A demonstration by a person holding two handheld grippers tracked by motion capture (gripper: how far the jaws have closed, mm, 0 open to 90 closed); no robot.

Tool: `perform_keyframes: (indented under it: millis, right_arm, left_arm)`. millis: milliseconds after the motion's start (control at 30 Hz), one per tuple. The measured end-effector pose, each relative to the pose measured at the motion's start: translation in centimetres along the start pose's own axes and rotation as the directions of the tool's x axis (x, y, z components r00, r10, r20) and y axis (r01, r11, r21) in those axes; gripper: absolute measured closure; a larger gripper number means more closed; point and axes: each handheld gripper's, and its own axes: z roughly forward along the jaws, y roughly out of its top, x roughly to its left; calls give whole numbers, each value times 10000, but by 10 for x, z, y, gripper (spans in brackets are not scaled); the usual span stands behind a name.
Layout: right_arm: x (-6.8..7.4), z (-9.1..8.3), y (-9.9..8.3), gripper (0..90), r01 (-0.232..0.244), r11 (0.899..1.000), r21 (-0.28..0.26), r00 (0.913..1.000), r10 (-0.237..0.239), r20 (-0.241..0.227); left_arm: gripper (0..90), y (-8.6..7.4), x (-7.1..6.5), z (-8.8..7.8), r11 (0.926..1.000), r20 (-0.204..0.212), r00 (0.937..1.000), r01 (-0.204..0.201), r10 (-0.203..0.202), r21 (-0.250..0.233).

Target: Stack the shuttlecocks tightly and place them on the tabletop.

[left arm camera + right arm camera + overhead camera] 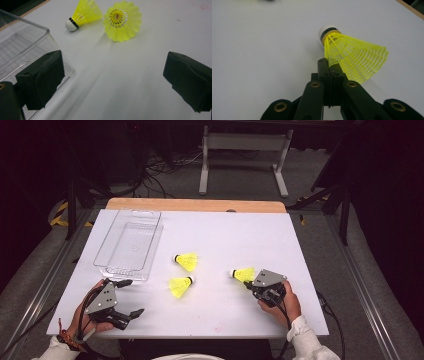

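Three yellow shuttlecocks with white corks lie on the white table (pixel 240 232). My right gripper (pixel 249 283) (pixel 329 65) is shut on the skirt edge of the right shuttlecock (pixel 243 274) (pixel 355 56), whose cork points away from the jaws. The other two lie mid-table: one farther off (pixel 186 261) (pixel 83 13), one nearer (pixel 181 286) (pixel 122 21). My left gripper (pixel 134 297) (pixel 113 72) rests open at the front left, its jaws wide apart with nothing between them, pointing toward those two. Its left jaw sits beside the near corner of a clear plastic tray (pixel 125 271) (pixel 30 35).
The clear tray is empty and lies at the table's back left. A wooden strip (pixel 195 205) runs along the far edge. Beyond it are cables and a white stand's legs (pixel 245 160) on the floor. A hand holds each gripper near the front edge.
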Motion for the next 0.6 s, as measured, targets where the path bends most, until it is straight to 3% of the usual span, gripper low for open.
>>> perform_keyframes:
  millis: [600]
  right_arm:
    - [0,-8,5,900,2,9987,-513,9997,10,241]
  left_arm:
    - [45,0,1,-1,10000,-50,10000,-23,23,-43]
